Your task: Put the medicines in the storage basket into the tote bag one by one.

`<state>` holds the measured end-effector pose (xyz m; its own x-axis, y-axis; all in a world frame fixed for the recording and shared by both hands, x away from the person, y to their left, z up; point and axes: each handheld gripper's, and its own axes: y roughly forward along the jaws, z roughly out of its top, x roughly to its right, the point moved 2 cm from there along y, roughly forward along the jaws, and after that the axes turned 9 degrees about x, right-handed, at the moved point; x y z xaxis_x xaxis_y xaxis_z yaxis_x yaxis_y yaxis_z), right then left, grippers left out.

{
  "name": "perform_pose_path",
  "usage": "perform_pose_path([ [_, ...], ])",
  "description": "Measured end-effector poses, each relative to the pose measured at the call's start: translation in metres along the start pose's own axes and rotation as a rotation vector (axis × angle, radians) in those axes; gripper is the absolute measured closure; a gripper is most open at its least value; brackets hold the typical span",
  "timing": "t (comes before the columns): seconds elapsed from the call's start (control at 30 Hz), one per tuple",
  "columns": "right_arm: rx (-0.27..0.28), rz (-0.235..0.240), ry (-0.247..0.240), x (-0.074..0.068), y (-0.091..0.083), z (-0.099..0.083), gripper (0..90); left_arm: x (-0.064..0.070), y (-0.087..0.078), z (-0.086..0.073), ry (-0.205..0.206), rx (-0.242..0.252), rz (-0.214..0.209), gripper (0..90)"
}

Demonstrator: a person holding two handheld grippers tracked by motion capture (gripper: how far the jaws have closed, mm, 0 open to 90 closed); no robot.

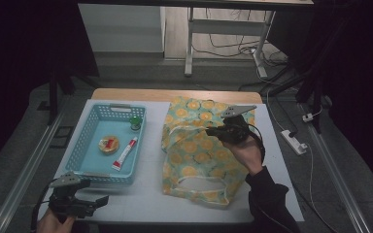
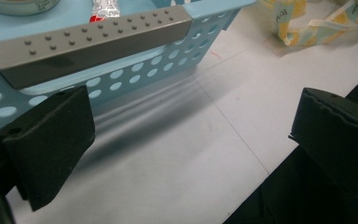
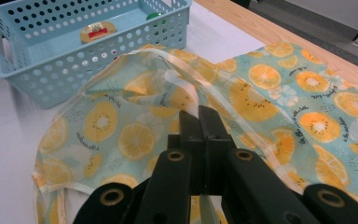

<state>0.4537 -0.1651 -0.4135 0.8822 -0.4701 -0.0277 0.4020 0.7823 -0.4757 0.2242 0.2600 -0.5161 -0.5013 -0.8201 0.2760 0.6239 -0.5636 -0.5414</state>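
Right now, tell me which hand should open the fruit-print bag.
Right. The right gripper sits over the fruit-print bag, fingers shut by its rim. The left gripper hangs open near the blue basket.

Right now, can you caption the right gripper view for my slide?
Right gripper shut on the bag, lifting its rim beside the blue basket.

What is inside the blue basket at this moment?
Inside the blue basket lie three things: a round flat tin, a small tube with a red end and a green-topped item at the far corner. The near wall hides part of the floor in the gripper views.
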Motion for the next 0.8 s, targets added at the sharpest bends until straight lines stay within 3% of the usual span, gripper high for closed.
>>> perform_pose_path([
  [0.47, -0.002, 0.007, 0.002, 0.001, 0.001, 0.000, 90.0, 0.006, -0.012, 0.023, 0.053, 0.047, 0.004, 0.0],
  [0.8, -0.003, 0.009, 0.001, 0.002, 0.003, -0.002, 90.0, -0.003, -0.008, 0.042, 0.067, 0.047, 0.053, 0.0],
])
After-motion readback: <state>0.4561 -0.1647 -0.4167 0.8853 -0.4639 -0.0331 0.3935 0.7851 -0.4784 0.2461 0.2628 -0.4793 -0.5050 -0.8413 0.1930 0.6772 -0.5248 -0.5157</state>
